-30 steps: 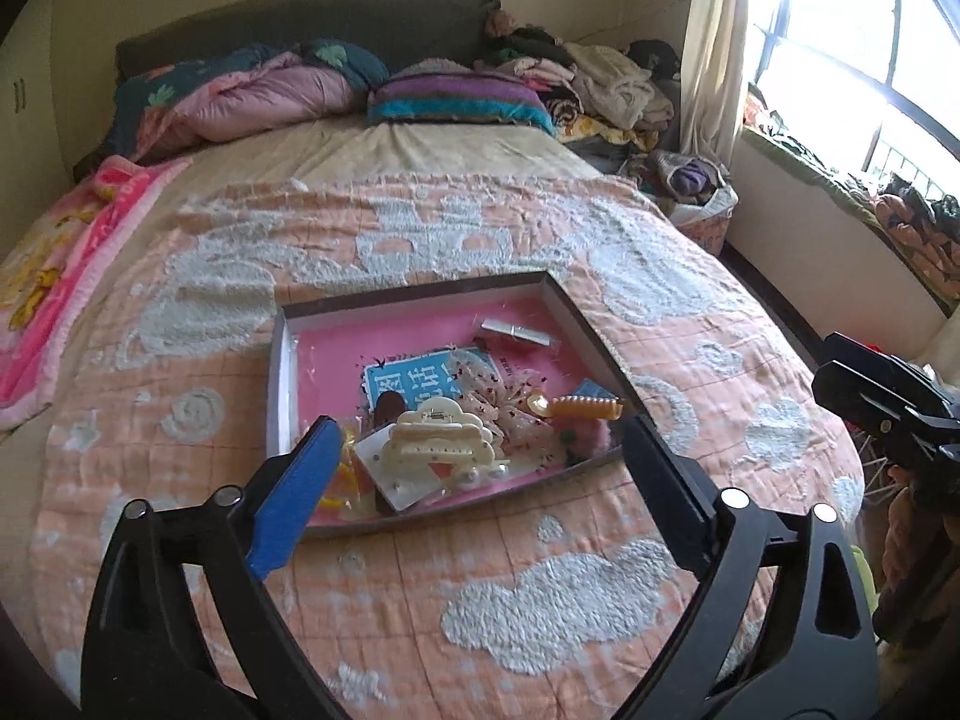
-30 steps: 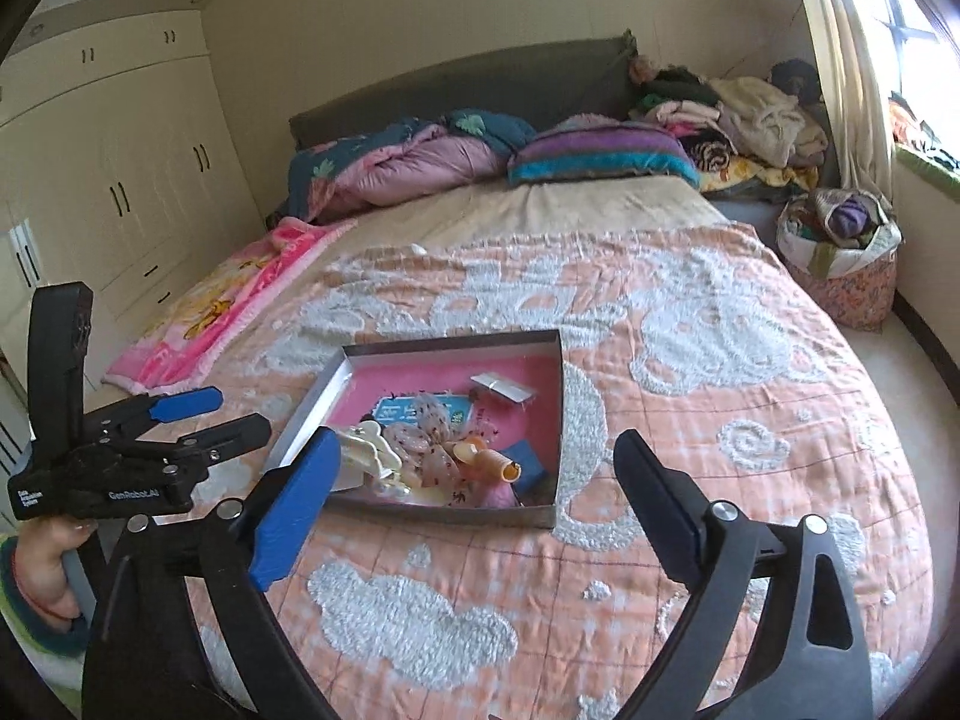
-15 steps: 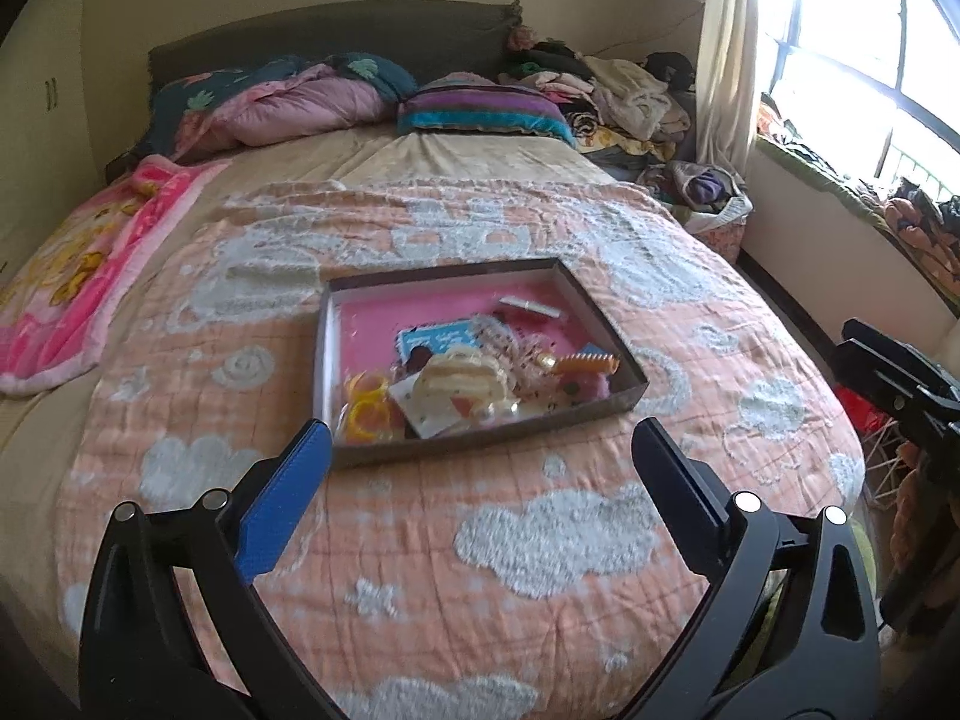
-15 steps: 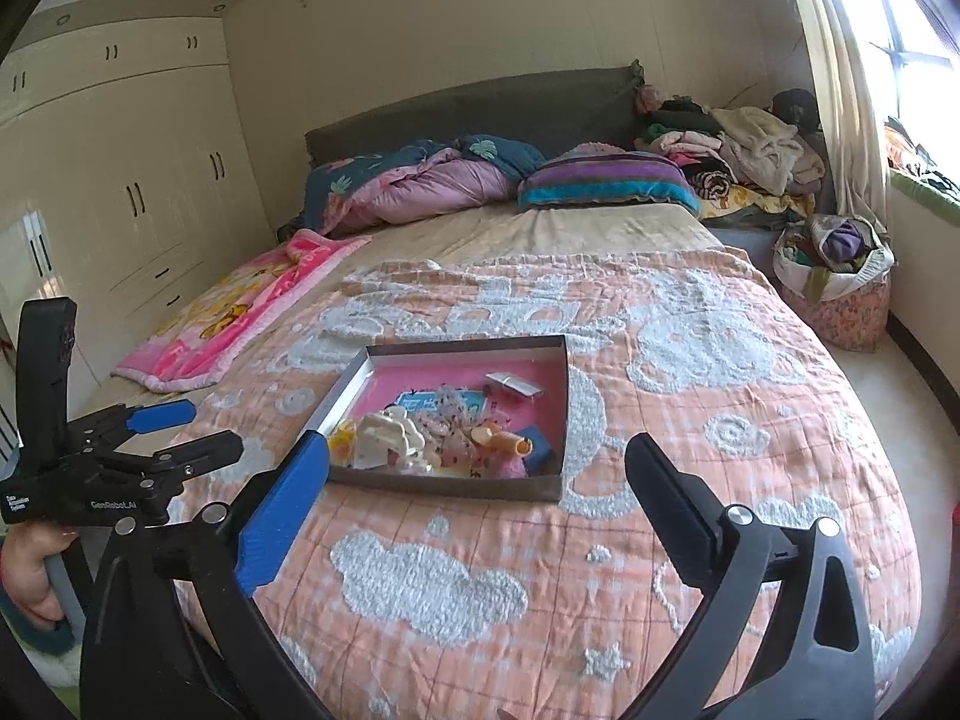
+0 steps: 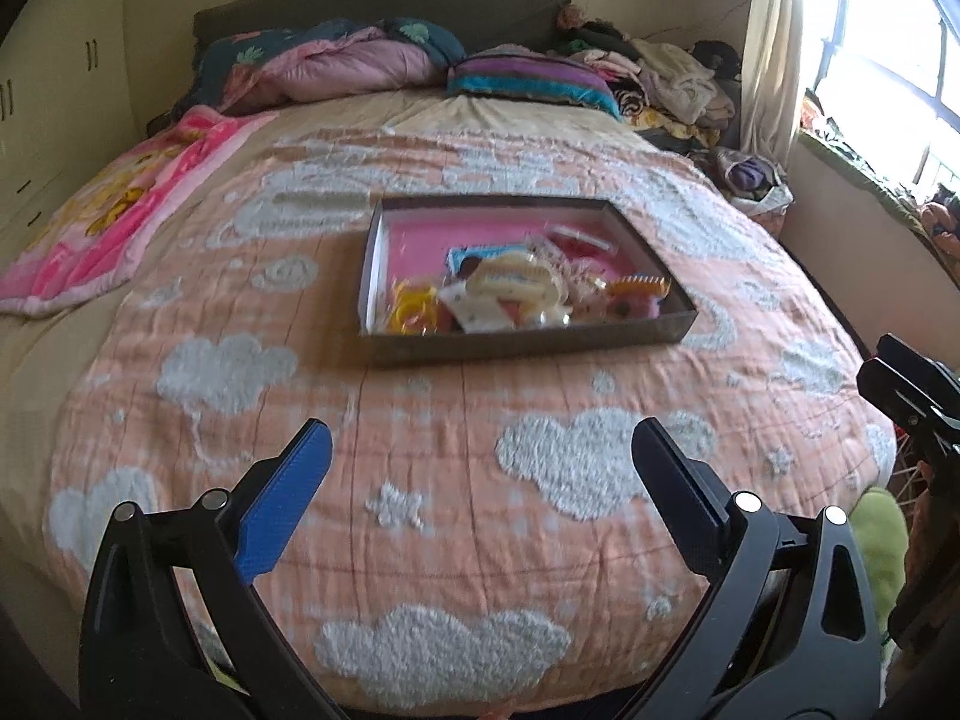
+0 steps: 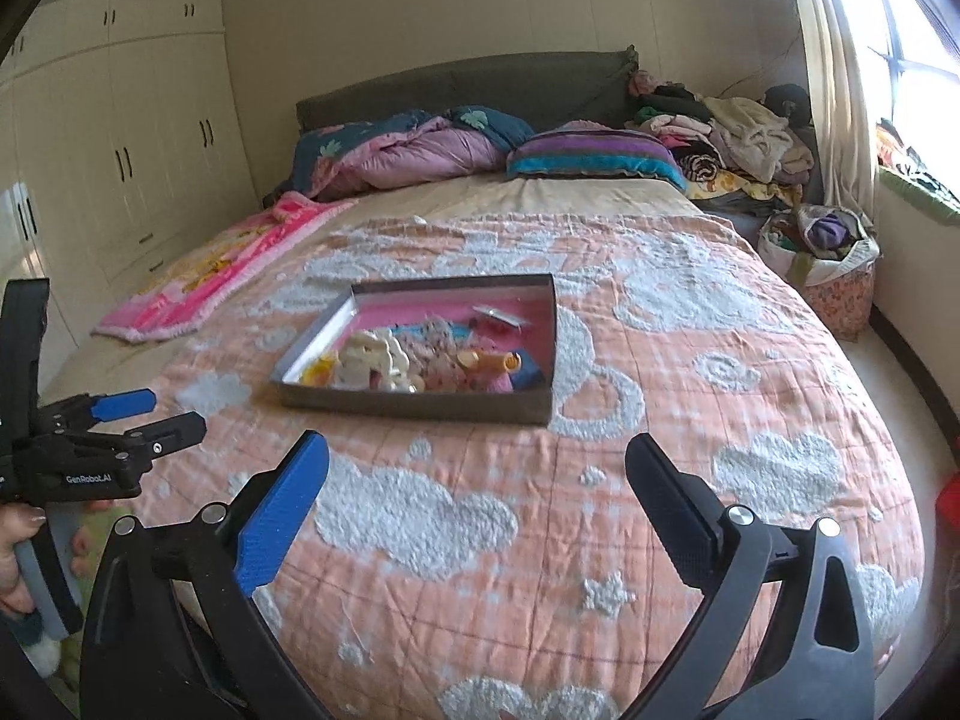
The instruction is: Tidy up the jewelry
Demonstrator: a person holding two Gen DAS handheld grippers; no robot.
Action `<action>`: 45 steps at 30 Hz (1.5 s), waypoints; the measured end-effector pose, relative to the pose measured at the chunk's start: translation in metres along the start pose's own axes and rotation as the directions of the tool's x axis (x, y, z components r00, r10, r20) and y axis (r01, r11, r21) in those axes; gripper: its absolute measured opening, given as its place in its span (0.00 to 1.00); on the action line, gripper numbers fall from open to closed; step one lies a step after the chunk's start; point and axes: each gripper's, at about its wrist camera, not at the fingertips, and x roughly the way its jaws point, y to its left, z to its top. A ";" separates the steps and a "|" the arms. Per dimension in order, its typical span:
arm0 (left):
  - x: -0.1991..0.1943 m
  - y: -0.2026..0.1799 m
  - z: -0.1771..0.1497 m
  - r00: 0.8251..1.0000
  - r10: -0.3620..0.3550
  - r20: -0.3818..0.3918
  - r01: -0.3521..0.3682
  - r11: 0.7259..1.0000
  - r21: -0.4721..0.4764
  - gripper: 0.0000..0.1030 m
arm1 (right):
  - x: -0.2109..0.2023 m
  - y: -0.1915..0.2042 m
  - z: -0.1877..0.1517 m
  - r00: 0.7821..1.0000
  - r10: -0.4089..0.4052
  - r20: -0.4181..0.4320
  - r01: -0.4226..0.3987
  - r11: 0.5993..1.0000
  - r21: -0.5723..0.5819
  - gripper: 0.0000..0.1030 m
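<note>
Pink is the colour inside the shallow box (image 5: 528, 339), which lies flat on the peach bedspread (image 5: 468, 468) with white clouds, near the middle of the bed. From the left wrist view the box sits at about 12 o'clock, well past the left gripper (image 5: 480, 468). From the right wrist view it sits at about 11 o'clock, well past the right gripper (image 6: 477, 480).

Inside the box is a small heap of hair things and jewelry, all crowded at the near end. A big cream claw clip (image 5: 510, 276) lies in the middle of the heap. Yellow rings (image 5: 411, 309) lie at 9 o'clock from it, close to the box wall. An orange comb clip (image 5: 642, 285) lies at 3 o'clock from it. A white card (image 5: 480, 315) pokes out under the claw clip. A blue card (image 5: 474, 255) peeks out behind it. The far end of the box is mostly bare pink. The small bits are too blurry to name.

Both grippers have their jaws wide apart, and nothing is between them. The right one has just been opening. Both hang over the bedspread, apart from the box.

A basket (image 6: 840, 282) full of clothes stands on the floor beside the bed, at 2 o'clock in the right wrist view.
</note>
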 end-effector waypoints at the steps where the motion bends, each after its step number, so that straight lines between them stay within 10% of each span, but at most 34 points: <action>1: 0.001 0.001 -0.003 1.000 0.000 -0.003 0.000 1.000 0.001 0.91 | 0.001 0.001 -0.004 1.000 0.001 -0.002 -0.001 1.000 0.003 0.96; 45: 0.011 0.002 -0.028 1.000 -0.015 -0.020 0.015 1.000 -0.022 0.91 | 0.019 0.022 -0.037 0.995 0.040 -0.088 -0.041 0.999 -0.004 0.96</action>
